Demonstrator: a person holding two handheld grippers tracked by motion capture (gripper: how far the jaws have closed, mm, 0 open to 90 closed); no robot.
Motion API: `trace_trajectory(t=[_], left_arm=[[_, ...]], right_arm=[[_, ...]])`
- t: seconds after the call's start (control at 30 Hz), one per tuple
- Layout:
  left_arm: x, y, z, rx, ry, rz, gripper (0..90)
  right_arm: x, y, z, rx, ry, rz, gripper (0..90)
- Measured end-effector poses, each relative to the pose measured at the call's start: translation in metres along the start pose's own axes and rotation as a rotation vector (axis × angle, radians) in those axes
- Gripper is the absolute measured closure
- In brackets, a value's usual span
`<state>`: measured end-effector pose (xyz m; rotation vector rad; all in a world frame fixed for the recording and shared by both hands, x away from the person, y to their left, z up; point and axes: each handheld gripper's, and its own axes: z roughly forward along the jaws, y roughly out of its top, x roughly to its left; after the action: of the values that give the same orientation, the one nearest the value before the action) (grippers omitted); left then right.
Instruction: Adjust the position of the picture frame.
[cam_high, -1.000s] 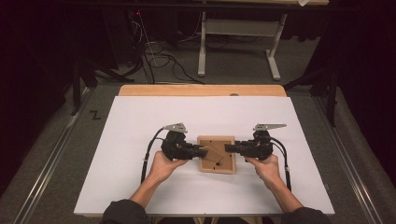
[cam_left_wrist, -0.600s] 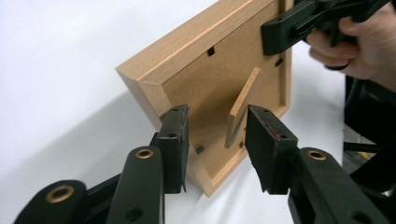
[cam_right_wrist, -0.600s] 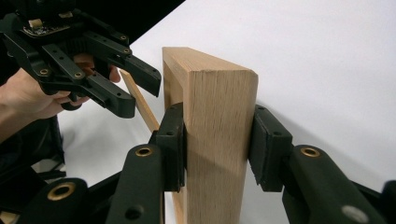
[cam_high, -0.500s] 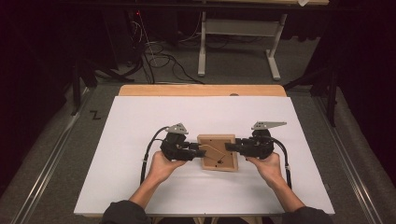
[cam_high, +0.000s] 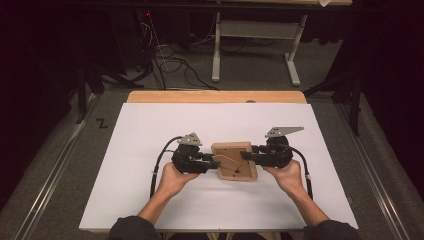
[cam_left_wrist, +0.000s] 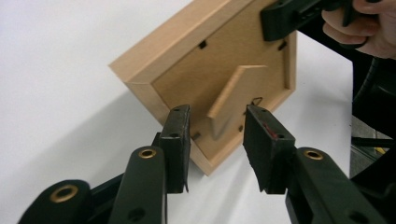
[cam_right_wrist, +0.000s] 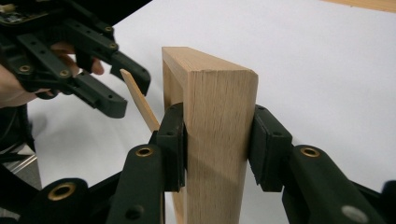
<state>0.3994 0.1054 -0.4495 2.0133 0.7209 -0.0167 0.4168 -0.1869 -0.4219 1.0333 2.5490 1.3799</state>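
R gripper (cam_right_wrist: 217, 154): its 2 black jaws pinch 1 wooden picture frame (cam_right_wrist: 210, 126) by the edge, pads pressed on front & back faces, frame edge-on in the right gripper view. In the high view the R gripper (cam_high: 250, 156) sits at the frame's right side, held by the person's right hand (cam_high: 287, 175).

L gripper (cam_left_wrist: 215, 135): 2 jaws spread, have just been closing a bit after opening; they straddle the frame's lower corner & the foot of the stand without pressing on either. A clear gap shows beside each pad in the left gripper view. In the high view the L gripper (cam_high: 212, 161) sits at the frame's left side, in the left hand (cam_high: 172, 177).

The frame (cam_high: 234, 160) is between the 2 grippers, back side up, over the near-middle of the white tabletop (cam_high: 150, 130); 1 corner is tilted up off the surface in the left gripper view. On its back: 1 fold-out stand (cam_left_wrist: 231, 95), swung partly away from the backing board, plus a few small dark clips round the board edge, approx 4 seen.

Outward: 2 grey three-cornered plates, 1 per gripper, 2 cables trailing back along the forearms. Beyond the white top is 1 bare wood strip (cam_high: 215, 96) at the table's far edge. On the dark floor past it are 1 table base w/ 2 pale legs (cam_high: 255, 50) & a tangle of loose cables (cam_high: 170, 65).
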Motion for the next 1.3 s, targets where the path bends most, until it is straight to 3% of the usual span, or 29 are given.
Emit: trace_trajectory(t=[0.23, 0.57, 0.93, 1.3], left_arm=[[-0.006, 0.001, -0.001, 0.0, -0.025, 0.016, 66.5], [-0.005, 0.0, -0.001, 0.019, 0.001, 0.018, 67.1], [-0.003, 0.0, -0.003, 0.008, 0.025, 0.005, 61.0], [0.002, 0.0, -0.011, -0.01, 0.066, -0.019, 51.3]], right_arm=[[0.004, 0.007, -0.002, 0.014, -0.066, -0.022, 62.5], [0.014, 0.016, 0.0, 0.04, -0.125, -0.072, 62.5], [0.022, 0.02, 0.002, 0.064, -0.136, -0.141, 62.5], [0.019, 0.016, -0.001, 0.057, -0.116, -0.145, 62.4]])
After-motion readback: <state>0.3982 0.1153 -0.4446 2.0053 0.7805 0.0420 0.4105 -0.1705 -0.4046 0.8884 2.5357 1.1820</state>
